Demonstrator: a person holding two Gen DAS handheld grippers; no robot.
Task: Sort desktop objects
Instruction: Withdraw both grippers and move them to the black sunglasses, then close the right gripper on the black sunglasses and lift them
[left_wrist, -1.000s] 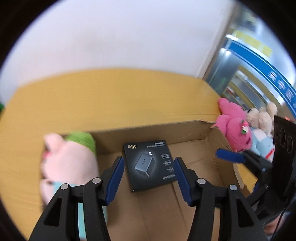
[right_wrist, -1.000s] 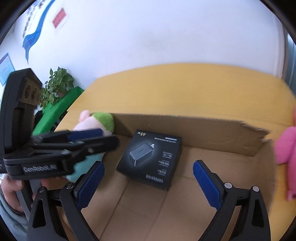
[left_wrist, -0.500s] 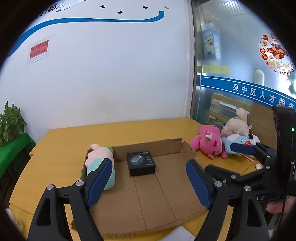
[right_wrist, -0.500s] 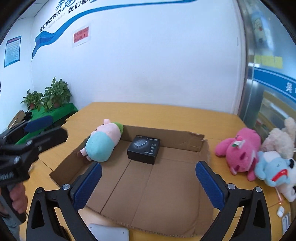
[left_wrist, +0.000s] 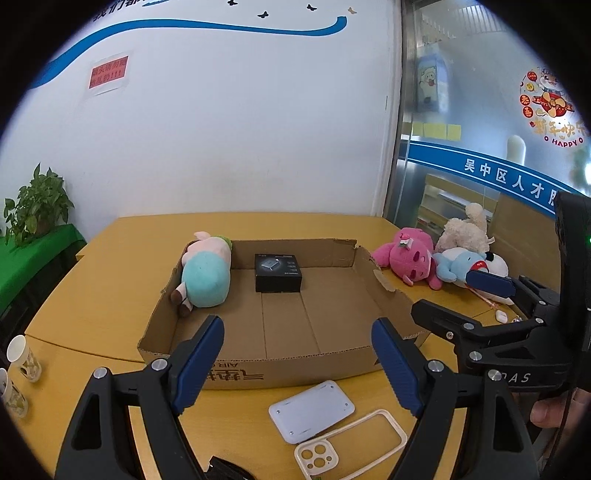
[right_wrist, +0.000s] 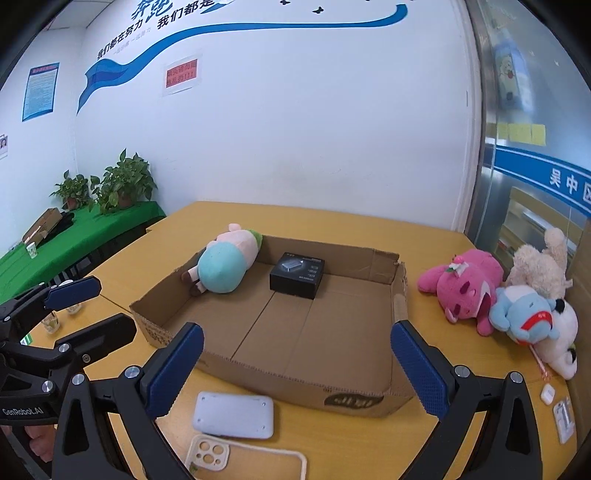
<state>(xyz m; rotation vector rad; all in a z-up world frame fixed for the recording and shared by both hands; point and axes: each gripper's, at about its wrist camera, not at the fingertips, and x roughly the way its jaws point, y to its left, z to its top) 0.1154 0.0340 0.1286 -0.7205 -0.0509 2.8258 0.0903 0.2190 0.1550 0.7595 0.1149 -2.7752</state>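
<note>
A shallow cardboard box (left_wrist: 258, 373) (right_wrist: 280, 387) sits on the yellow table. Inside it lie a pink and teal plush pig (left_wrist: 205, 275) (right_wrist: 225, 264) at the far left and a black charger box (left_wrist: 277, 272) (right_wrist: 297, 275) near the back wall. My left gripper (left_wrist: 297, 363) is open and empty, held above the box's near edge. My right gripper (right_wrist: 295, 369) is open and empty, also over the near edge. A pale grey flat device (left_wrist: 311, 410) (right_wrist: 233, 415) and a cream phone case (left_wrist: 351, 443) (right_wrist: 243, 459) lie on the table in front of the box.
A pink plush (left_wrist: 406, 258) (right_wrist: 463, 288), a blue plush (left_wrist: 456, 264) (right_wrist: 524, 312) and a beige plush (left_wrist: 467, 230) (right_wrist: 543, 262) lie right of the box. Small white items (right_wrist: 557, 402) lie at the right edge. Paper cups (left_wrist: 22, 360) stand at the left.
Both grippers have pulled back and up from inside the box to its near edge. The charger box stays where it lay. The grey device and phone case have come into view.
</note>
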